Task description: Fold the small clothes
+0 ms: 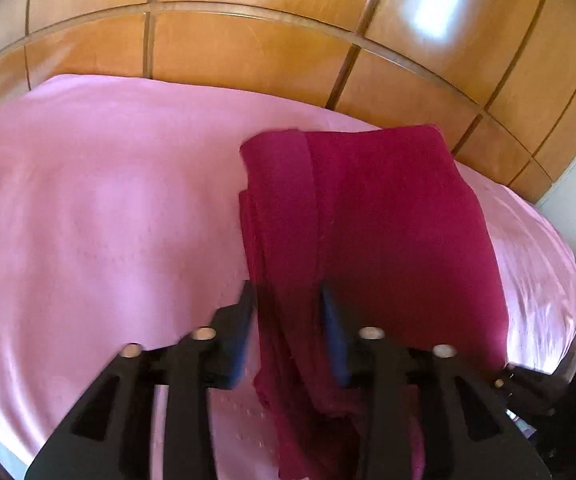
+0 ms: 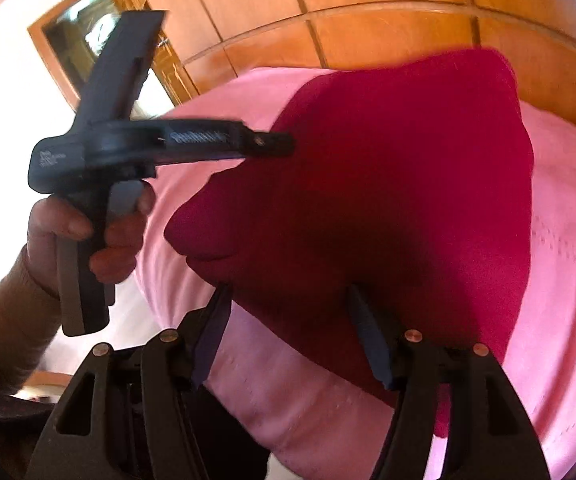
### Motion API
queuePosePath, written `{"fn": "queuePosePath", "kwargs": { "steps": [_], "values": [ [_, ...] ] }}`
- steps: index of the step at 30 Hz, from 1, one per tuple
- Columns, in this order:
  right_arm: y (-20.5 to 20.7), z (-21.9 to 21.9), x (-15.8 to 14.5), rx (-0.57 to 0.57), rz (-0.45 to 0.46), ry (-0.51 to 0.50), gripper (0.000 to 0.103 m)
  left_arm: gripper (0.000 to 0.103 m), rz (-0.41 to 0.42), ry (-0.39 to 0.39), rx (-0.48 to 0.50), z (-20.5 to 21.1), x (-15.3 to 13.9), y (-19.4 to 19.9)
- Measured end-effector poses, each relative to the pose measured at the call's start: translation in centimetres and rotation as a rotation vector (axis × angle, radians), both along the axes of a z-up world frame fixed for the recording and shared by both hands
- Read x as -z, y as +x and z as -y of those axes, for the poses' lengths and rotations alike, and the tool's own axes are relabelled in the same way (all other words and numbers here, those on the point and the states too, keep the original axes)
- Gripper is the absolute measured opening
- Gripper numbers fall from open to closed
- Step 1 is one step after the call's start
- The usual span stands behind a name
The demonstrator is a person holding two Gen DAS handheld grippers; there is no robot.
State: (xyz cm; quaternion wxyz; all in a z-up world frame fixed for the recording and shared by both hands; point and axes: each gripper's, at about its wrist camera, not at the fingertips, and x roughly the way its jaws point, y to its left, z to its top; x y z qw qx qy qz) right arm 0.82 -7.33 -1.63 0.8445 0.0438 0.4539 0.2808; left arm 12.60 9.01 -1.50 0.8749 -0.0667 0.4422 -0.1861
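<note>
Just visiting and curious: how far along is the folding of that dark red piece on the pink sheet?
Partly done: the dark red garment already lies doubled, with a folded strip along one side. In hand: the left gripper and right gripper both straddle its near edge with jaws apart. Left: at least one more fold, probably.

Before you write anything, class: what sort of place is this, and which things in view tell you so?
Most likely a bedroom. A pink sheet covers what looks like a bed, a panelled wooden wall or wardrobe stands right behind it, and a dark red garment lies on the sheet for folding.
</note>
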Motion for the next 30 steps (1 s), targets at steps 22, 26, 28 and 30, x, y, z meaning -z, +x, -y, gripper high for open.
{"fn": "queuePosePath", "kwargs": {
  "steps": [22,26,28,30],
  "values": [
    [8.2,13.9,2.9,0.293,-0.179,0.45,0.06,0.033,-0.137,-0.537,0.141,-4.8,4.8,-0.3],
    [8.2,13.4,0.9,0.26,-0.159,0.434,0.043,0.031,-0.111,-0.638,0.138,-5.4,4.6,-0.7],
    [8.1,12.6,-0.7,0.223,-0.13,0.427,0.041,0.03,-0.091,-0.652,0.142,-5.9,4.1,-1.3],
    [8.6,11.5,-2.3,0.185,-0.104,0.432,0.039,0.03,-0.06,-0.661,0.139,-6.5,3.1,-2.2]
  ]
}}
